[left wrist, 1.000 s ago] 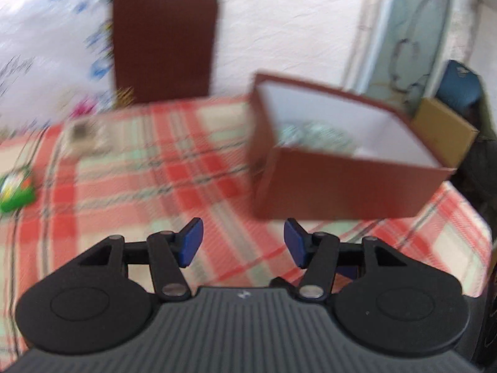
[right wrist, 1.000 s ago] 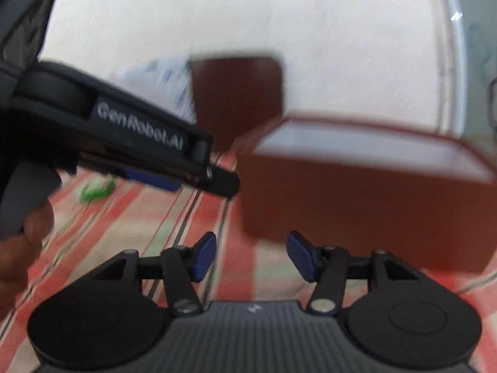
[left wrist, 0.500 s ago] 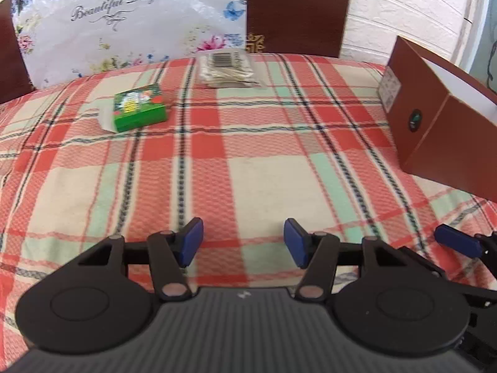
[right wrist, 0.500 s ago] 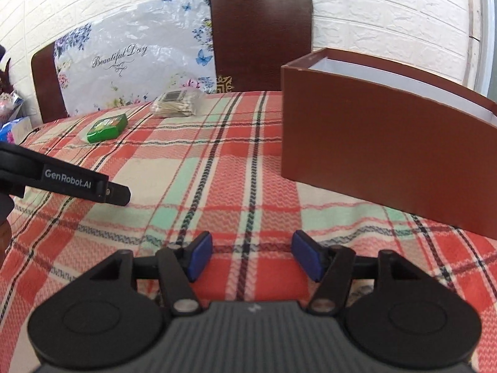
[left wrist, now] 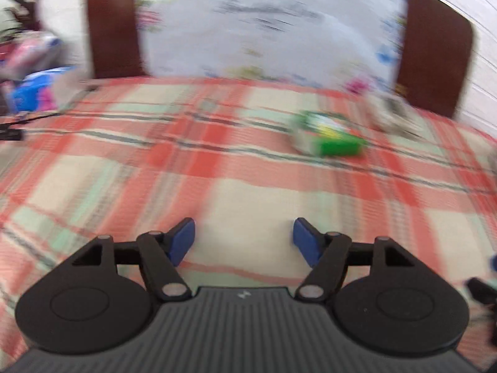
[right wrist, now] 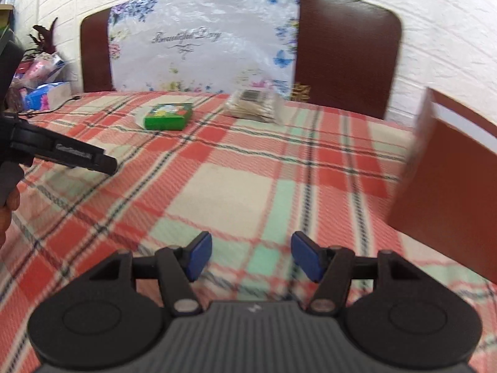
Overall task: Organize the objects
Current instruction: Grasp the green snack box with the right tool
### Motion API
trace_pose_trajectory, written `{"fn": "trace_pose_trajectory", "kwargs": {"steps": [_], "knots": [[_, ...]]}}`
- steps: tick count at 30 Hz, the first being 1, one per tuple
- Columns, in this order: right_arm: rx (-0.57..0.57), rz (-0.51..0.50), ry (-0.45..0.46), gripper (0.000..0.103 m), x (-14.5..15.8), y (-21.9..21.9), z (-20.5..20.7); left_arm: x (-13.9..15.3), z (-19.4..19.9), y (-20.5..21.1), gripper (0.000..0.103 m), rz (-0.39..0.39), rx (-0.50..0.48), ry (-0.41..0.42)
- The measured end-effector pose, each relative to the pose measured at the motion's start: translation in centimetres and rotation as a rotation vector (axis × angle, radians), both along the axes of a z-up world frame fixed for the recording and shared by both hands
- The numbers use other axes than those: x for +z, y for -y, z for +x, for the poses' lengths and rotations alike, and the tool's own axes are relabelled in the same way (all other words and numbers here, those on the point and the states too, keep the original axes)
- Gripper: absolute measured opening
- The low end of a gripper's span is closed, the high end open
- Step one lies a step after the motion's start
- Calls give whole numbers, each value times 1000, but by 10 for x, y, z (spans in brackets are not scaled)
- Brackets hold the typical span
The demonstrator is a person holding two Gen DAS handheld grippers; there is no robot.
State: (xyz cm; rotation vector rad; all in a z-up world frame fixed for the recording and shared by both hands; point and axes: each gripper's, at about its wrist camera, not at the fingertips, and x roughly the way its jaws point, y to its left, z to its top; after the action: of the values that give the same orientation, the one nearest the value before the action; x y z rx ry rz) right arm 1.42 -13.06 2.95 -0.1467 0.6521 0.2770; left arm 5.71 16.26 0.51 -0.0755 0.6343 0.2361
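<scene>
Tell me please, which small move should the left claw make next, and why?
Probably carry the left claw forward toward the green box. Its jaws are opening with nothing between them, and the box lies loose on the plaid cloth, outside the brown box.

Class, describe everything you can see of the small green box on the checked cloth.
The green box is a small, flat rectangular carton, seemingly cardboard, with bright green sides and a colourful printed top whose picture is too small to read. It lies flat and closed on the red, cream and green checked cloth, towards the far side of the table, left of a clear packet. A pale scrap shows at its left edge. Neither tool touches it.
</scene>
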Motion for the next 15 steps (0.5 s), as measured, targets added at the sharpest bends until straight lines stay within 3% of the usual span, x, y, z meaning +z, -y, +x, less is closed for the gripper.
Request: {"fn": "trace_pose_trajectory", "kwargs": {"steps": [1, 3, 4, 7, 10, 12, 15], "knots": [[13, 14, -5, 61, 0, -7, 9, -5, -5, -12, 77, -12, 17, 40], [46, 33, -8, 71, 1, -23, 28, -2, -15, -29, 79, -151, 12, 119], [65, 44, -12, 77, 1, -32, 39, -3, -15, -30, 80, -164, 10, 125], [105, 54, 7, 83, 2, -65, 72, -2, -11, -19, 81, -124, -3, 121], [147, 48, 83, 99, 6, -104, 98, -3, -11, -23, 81, -153, -9, 134], [169, 28, 109, 100, 6, -128, 113, -5, -11, -28, 81, -171, -6, 139], [199, -67, 73, 100, -3, -162, 141, -7, -12, -28, 82, -169, -6, 140]]}}
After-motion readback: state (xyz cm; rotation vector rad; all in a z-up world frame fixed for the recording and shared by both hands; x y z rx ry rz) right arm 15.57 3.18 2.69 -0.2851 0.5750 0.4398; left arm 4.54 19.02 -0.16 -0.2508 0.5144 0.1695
